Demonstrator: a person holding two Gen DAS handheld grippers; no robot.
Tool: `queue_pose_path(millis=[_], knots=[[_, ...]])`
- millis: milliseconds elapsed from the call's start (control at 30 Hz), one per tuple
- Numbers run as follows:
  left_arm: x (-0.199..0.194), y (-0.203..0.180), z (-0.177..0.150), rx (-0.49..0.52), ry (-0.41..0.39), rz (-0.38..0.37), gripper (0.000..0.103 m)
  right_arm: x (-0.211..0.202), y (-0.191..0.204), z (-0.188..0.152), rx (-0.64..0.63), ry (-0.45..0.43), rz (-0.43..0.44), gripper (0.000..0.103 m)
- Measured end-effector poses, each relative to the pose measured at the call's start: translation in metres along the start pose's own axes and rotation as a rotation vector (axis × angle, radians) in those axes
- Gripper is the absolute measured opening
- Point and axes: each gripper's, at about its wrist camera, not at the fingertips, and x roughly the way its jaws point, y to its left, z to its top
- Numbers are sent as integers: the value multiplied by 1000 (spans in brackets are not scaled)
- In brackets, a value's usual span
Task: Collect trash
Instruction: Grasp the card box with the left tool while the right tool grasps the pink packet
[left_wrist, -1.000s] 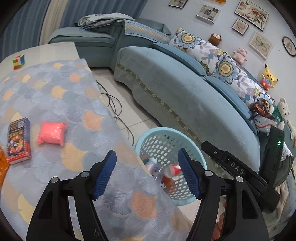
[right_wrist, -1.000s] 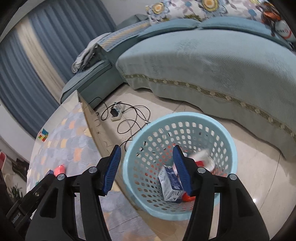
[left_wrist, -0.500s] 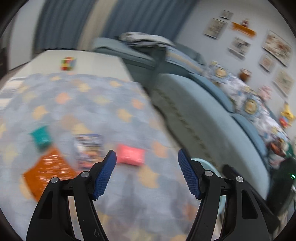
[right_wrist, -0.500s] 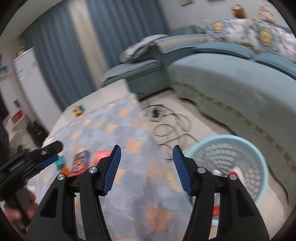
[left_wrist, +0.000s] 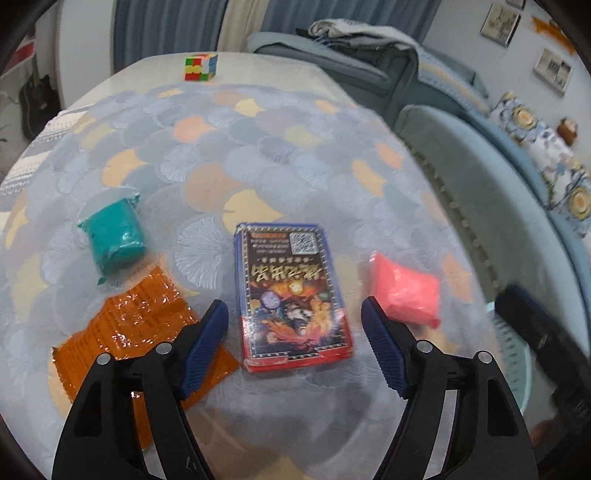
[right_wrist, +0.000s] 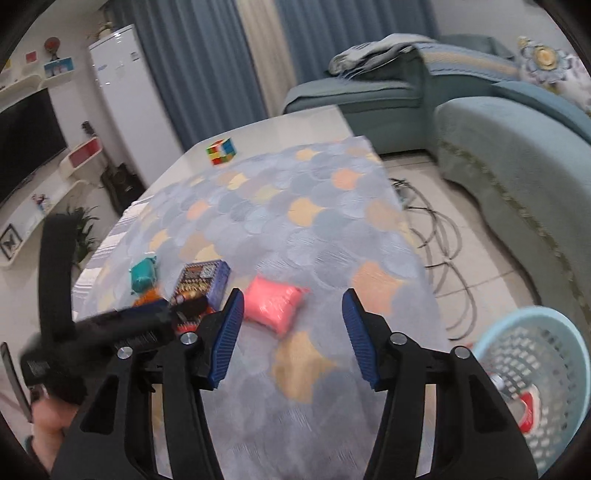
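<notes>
On the patterned tablecloth lie a blue-and-red printed box (left_wrist: 291, 295), a pink packet (left_wrist: 404, 291), a teal packet (left_wrist: 114, 236) and an orange wrapper (left_wrist: 136, 332). My left gripper (left_wrist: 294, 328) is open and empty, its jaws either side of the box's near end, above it. My right gripper (right_wrist: 291, 321) is open and empty, hovering just short of the pink packet (right_wrist: 275, 301). The box (right_wrist: 201, 278) and teal packet (right_wrist: 142, 275) lie to its left. The light blue basket (right_wrist: 535, 373) with trash in it stands on the floor at the right.
A Rubik's cube (left_wrist: 200, 66) sits at the table's far end. A blue sofa (right_wrist: 517, 147) runs along the right. Cables (right_wrist: 436, 236) lie on the floor between table and sofa. The left gripper's body (right_wrist: 96, 332) shows at the left of the right wrist view.
Both grippers have swung away from the basket to over the table. The left one now hangs over the printed box, the right one faces the pink packet. Both stay open.
</notes>
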Motion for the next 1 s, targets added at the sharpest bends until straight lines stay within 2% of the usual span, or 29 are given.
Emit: queue_pose_path(millis=[133, 233, 300, 533, 600, 633, 700, 733, 833, 1000], knots=[[5, -5, -3, 44, -15, 46, 73, 32, -2, 12, 12, 55, 22, 40], [4, -7, -4, 72, -15, 67, 62, 52, -4, 15, 30, 97, 42, 33], [1, -3, -4, 68, -10, 44, 60, 58, -3, 11, 21, 126, 52, 28], [-17, 21, -5, -37, -21, -56, 60, 38, 7, -20, 14, 165, 76, 27], [-21, 24, -6, -48, -33, -70, 60, 31, 13, -28, -5, 164, 52, 27], [-22, 23, -6, -49, -35, -73, 60, 29, 14, -30, -9, 165, 36, 29], [-22, 22, -6, -46, -34, -77, 60, 29, 14, -31, 8, 164, 3, 59], [-21, 21, -6, -41, -34, -78, 60, 29, 14, -30, 20, 159, -2, 62], [-20, 20, -8, -34, -31, -75, 60, 34, 11, -25, 75, 166, 42, 62], [-21, 22, -9, -34, -36, -71, 60, 54, 10, -12, 129, 189, 5, 62]])
